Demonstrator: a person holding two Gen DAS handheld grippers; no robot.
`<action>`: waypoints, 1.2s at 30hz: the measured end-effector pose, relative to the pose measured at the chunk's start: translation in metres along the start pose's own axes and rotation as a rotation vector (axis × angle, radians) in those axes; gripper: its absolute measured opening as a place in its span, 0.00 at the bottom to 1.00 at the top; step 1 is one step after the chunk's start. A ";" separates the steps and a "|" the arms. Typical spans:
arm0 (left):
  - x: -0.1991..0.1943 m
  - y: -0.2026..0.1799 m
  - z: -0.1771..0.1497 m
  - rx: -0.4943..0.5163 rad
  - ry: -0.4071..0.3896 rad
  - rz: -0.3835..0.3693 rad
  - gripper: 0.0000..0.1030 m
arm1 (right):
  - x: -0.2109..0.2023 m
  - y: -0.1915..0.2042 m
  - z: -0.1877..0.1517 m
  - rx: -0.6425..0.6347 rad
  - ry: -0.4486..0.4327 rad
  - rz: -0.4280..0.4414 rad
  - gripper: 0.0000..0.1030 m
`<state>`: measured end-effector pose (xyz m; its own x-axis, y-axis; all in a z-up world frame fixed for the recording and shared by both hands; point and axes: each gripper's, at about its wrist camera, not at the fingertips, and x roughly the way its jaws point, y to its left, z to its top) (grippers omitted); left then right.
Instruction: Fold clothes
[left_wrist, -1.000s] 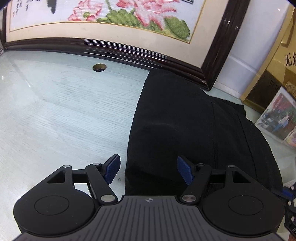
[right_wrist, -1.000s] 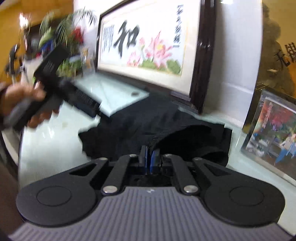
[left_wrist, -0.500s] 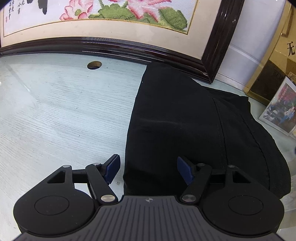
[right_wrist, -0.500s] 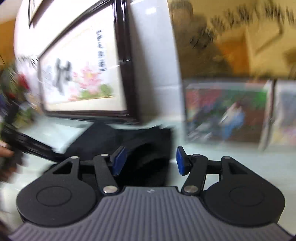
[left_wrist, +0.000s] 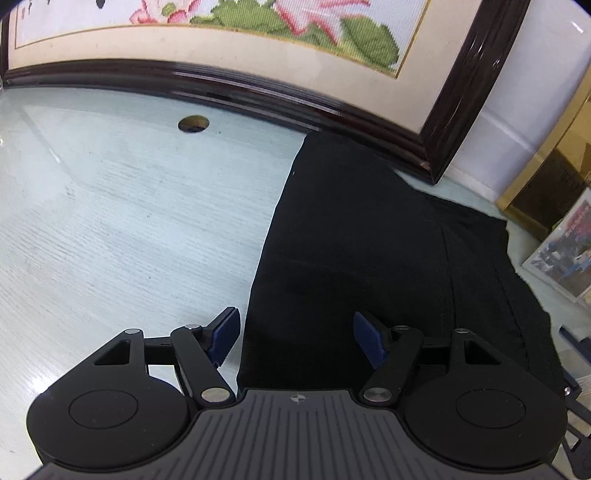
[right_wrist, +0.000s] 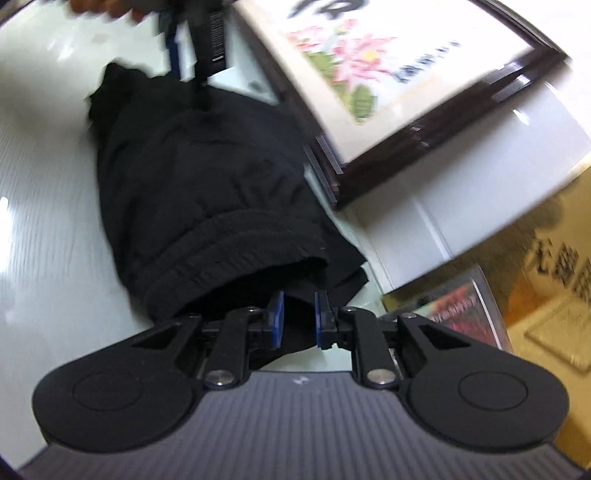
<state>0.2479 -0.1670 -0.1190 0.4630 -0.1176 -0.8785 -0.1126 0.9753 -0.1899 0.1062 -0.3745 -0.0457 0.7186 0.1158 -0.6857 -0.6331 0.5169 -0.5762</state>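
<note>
One black garment (right_wrist: 207, 206), soft and limp, is spread on the pale surface (left_wrist: 110, 229). The right gripper (right_wrist: 298, 319) jaws are closing around its ribbed waistband; the left gripper (left_wrist: 295, 338) is held open over the opposite edge.

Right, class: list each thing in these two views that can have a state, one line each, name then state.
black garment: lying folded on the table, elastic waistband end bunched.
left gripper: open, straddling the garment's near edge.
right gripper: jaws closing, fabric between them.
framed picture: leaning upright behind the garment.
</note>
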 end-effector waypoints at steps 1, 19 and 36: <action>0.001 0.000 -0.001 0.001 0.008 0.002 0.69 | 0.001 0.001 0.001 -0.011 -0.004 0.000 0.26; 0.008 0.001 -0.010 0.079 -0.018 0.051 0.80 | 0.026 -0.016 0.016 0.105 -0.024 0.075 0.08; 0.013 -0.005 -0.011 0.156 -0.015 0.089 0.87 | 0.009 -0.109 -0.010 0.797 -0.120 0.015 0.01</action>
<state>0.2450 -0.1754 -0.1347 0.4702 -0.0281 -0.8821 -0.0162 0.9991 -0.0404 0.1786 -0.4384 0.0062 0.7665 0.1941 -0.6122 -0.2794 0.9591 -0.0457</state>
